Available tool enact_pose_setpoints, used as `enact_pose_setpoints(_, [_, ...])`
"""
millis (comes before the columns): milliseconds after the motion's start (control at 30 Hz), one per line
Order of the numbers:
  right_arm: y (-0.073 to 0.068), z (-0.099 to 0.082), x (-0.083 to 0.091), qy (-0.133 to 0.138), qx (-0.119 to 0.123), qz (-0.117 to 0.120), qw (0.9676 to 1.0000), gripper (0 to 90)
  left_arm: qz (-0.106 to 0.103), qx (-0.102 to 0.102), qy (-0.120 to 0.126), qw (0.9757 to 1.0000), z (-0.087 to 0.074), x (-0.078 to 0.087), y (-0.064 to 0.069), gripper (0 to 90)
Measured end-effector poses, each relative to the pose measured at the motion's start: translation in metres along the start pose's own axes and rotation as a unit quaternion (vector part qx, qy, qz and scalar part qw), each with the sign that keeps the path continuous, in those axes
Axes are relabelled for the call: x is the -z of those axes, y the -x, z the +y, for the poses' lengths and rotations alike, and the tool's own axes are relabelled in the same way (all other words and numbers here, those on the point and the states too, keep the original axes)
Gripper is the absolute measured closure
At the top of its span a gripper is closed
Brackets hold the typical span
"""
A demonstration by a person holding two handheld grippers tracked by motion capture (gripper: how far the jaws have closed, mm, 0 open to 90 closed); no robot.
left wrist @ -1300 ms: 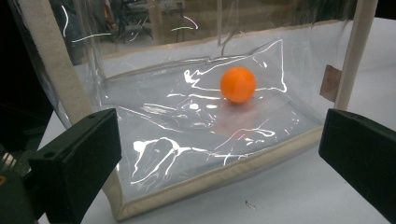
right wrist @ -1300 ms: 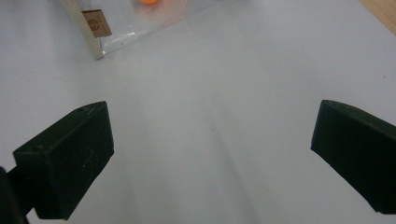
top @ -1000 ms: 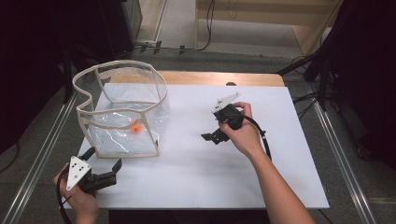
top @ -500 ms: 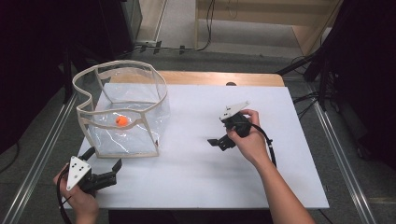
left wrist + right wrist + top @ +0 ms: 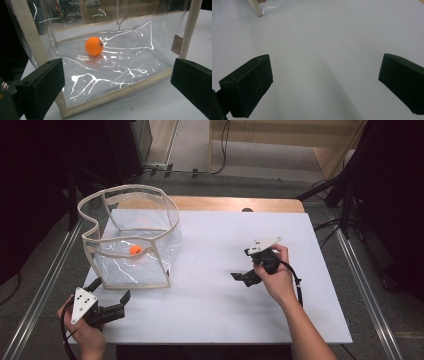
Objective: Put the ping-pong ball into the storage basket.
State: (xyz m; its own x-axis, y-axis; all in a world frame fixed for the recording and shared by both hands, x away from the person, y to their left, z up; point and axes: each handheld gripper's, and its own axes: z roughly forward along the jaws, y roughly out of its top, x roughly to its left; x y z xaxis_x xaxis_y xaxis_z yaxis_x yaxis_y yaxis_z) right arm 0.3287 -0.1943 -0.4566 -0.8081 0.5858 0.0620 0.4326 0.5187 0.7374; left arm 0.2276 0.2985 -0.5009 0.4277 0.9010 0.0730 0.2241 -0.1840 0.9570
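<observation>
Left hand-held gripper (image 5: 111,296), jaws wide and empty, at the bench's (image 5: 210,310) front-left corner facing the clear bag (image 5: 131,242) holding an orange ball (image 5: 94,46); right hand-held gripper (image 5: 240,276), equally wide, mid-bench.

A bag (image 5: 131,242) stands on the desk (image 5: 215,320) in the left half of the frame, with a ball (image 5: 135,249) inside it. The left gripper (image 5: 111,299) sits at lower left, below the bag. The right gripper (image 5: 239,276) sits right of centre, well apart from the bag.
</observation>
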Motion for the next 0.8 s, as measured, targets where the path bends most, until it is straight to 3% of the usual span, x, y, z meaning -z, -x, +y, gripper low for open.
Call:
enact_pose_setpoints(400, [0.002, -0.027, 0.017, 0.037, -0.019, -0.017, 0.999, 0.0, 0.0, 0.0, 0.0, 1.0, 0.0, 0.0, 0.0, 0.0])
enact_pose_setpoints(800, [0.002, -0.057, 0.03, 0.053, -0.04, -0.029, 0.9974, 0.0, 0.001, -0.002, 0.0, 1.0, 0.0, 0.0, 0.0, 0.0])
